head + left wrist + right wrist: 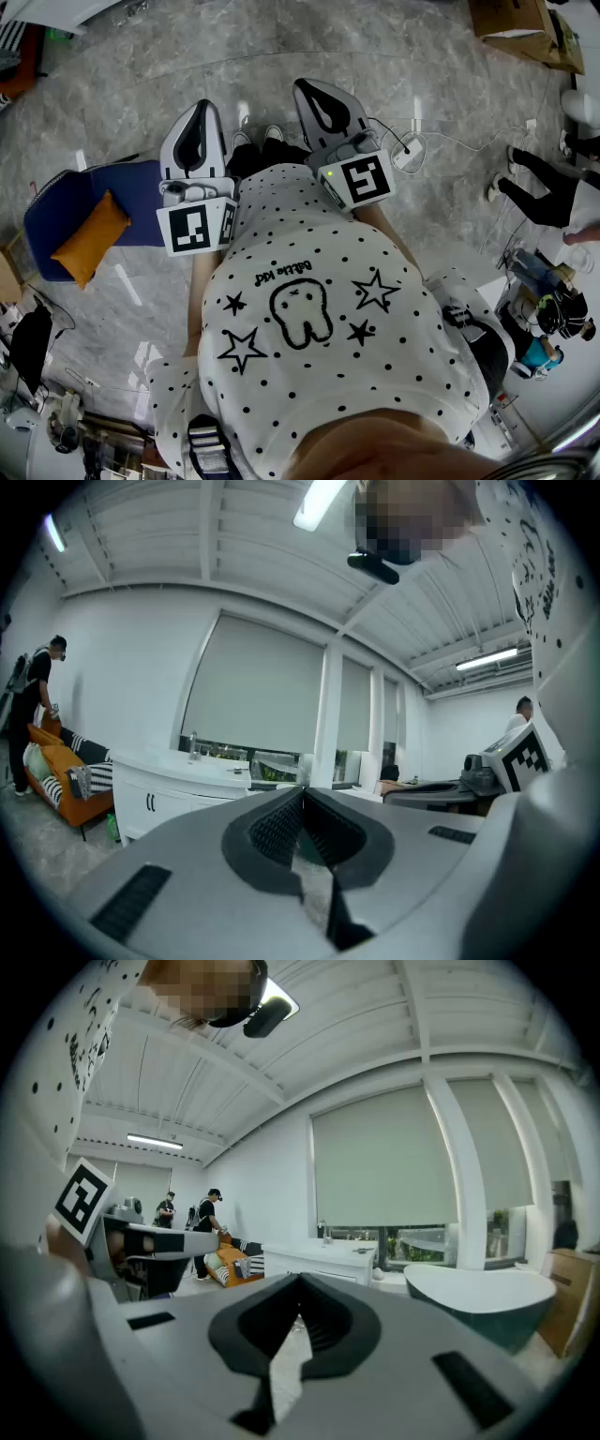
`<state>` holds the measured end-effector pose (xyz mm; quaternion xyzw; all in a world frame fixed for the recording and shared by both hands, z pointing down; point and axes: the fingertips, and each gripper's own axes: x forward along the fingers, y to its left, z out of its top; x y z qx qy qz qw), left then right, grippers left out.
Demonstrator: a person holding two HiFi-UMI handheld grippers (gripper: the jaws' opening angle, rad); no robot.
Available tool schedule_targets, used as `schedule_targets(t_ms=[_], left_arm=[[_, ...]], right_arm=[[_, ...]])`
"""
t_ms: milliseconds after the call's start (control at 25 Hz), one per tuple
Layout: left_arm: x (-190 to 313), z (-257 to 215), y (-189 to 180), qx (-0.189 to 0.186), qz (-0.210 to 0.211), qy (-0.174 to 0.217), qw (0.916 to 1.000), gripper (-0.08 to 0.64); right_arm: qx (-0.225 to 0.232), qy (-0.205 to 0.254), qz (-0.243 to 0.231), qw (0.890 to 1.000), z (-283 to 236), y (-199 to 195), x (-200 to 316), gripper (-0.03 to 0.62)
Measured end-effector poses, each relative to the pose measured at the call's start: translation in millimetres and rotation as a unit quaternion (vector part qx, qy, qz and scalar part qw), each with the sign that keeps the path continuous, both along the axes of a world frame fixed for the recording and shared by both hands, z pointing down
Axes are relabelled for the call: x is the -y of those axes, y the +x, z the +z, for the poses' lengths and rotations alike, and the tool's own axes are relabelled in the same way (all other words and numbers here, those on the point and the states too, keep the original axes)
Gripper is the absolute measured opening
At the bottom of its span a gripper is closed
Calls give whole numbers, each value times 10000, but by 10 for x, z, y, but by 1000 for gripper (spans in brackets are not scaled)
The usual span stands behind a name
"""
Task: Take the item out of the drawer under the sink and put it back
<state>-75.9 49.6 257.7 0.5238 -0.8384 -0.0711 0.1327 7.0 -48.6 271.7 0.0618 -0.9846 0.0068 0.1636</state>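
Both grippers are held close in front of the person's white dotted shirt (309,309), over a marble floor. The left gripper (201,105) is shut, its ribbed pads (272,832) meeting at the tips with nothing between them. The right gripper (309,86) is also shut and empty. A white sink cabinet (164,785) with a faucet stands far ahead under the windows; in the right gripper view the same cabinet (314,1262) lies beyond the closed tips of that gripper (300,1279). No drawer stands open and no item shows.
A blue armchair (141,202) with an orange cushion (89,239) stands at the left. A power strip with cables (410,150) lies on the floor ahead. A cardboard box (516,23) and a seated person (548,192) are at the right. A dark green bathtub (483,1302) stands near the cabinet.
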Motion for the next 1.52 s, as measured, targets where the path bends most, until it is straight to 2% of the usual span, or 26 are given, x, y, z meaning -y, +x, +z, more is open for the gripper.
schedule_targets(t_ms=[800, 960, 1200, 1520], left_arm=[[-52, -54, -93, 42, -140, 14, 9999, 5], [-41, -59, -100, 20, -166, 49, 9998, 5], [50, -151, -136, 133, -114, 240, 9996, 5], [-10, -78, -166, 141, -155, 111, 9997, 5]], right_arm=[[-7, 0, -204, 9998, -7, -93, -42, 11], [81, -70, -136, 9999, -29, -92, -7, 11], [249, 99, -50, 9996, -121, -142, 69, 12], [262, 64, 5, 9996, -86, -134, 69, 12]])
